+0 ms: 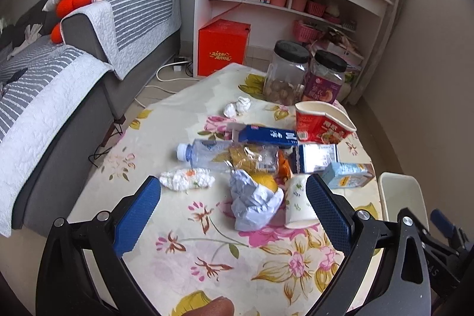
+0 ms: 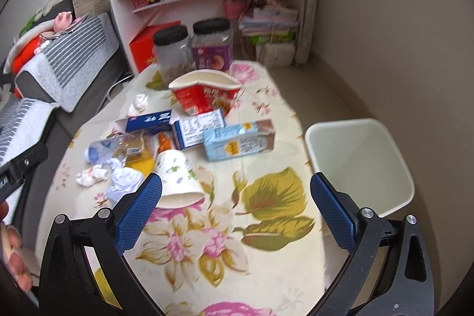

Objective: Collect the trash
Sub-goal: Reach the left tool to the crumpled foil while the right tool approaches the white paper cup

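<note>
**2 open grippers over a littered table, bin empty**

2 grippers hover above the floral tablecloth [image 2: 266,197], nothing held. Left gripper [image 1: 234,215]: jaws spread wide, framing the crumpled pale-blue paper [image 1: 253,205] and the tipped paper cup [image 1: 297,202]. Right gripper [image 2: 237,209]: jaws equally wide, cup just beside its left finger.

Trash sits mid-table in 1 loose cluster: plastic water bottle [image 1: 207,153] on its side, clear snack wrapper [image 1: 254,159] over it, 2 tissue wads [image 1: 186,179], blue carton [image 1: 266,135], light-blue drink box [image 1: 346,175], crushed red noodle cup [image 1: 321,123].

Handling, judged: all light. Paper and tissue are soft and compressible; pinch through the bulk. Cup wall is thin and will deform; grip across the rim lightly. Bottle looks smooth and round, likely to roll; take it at mid-body.

Surface: cloth may slide or bunch under dragging. White bin [image 2: 360,159] stands on the floor at the table's right edge. 2 black-lidded jars [image 1: 305,73] at the far end look like keepers. Sofa left, white shelving behind.
</note>
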The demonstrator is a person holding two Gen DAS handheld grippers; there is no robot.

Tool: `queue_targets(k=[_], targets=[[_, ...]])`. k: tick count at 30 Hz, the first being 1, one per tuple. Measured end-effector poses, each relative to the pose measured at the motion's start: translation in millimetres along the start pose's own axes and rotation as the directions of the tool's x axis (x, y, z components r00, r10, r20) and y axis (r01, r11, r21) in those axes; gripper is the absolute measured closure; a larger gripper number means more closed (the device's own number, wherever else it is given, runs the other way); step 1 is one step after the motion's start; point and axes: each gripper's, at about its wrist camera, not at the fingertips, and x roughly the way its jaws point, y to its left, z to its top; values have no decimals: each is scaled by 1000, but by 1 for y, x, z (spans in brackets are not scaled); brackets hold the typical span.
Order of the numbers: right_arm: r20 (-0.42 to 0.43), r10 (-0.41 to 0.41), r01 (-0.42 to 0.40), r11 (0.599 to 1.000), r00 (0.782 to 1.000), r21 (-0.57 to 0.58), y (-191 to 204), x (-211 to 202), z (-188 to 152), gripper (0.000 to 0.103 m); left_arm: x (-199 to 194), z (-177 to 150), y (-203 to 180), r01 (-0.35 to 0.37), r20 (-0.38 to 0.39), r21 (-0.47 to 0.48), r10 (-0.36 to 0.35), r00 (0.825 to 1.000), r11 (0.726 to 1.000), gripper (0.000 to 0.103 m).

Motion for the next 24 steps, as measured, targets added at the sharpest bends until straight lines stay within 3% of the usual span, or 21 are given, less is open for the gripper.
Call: queue_targets(k=[4,6,8,9,11,14,15,17,19,21,24], targets=[[-11,29,-29,999,1000,38,-6,-5,15,7,-16,31,18,2,80,-54,2,997,999,7],[-2,16,-16,999,1000,41,-6,-8,28,7,-25,47,26,41,121,-75,-32,992,996,7],[-7,15,-15,999,1000,40,-2,-6,41,7,-21,61,29,108,108,-72,-100,989,992,7],[-12,20,-19,999,1000,39,0,-5,46,7,-13,65,29,143,66,-66,-139,988,987,7],[-32,29,-29,999,999,29,6,1,56,7,17,63,24,176,-113,-43,-180,977,983,7],[-88,40,-40,999,995,2,14,22,61,7,55,39,16,95,-211,-5,-94,973,995,7],[-107,46,-46,999,993,-2,15,28,59,7,72,29,13,68,-261,0,-65,963,998,7],[-159,59,-59,998,986,5,10,49,49,7,93,18,9,70,-357,-20,-73,931,997,7],[-216,65,-56,997,974,48,2,69,40,7,105,11,0,91,-399,-12,-89,913,996,7],[-270,125,-96,988,955,119,-6,84,39,7,115,8,-11,71,-415,26,-54,908,997,7],[-252,97,-75,992,963,97,-4,88,42,7,137,3,-20,72,-471,15,-56,881,997,7]])
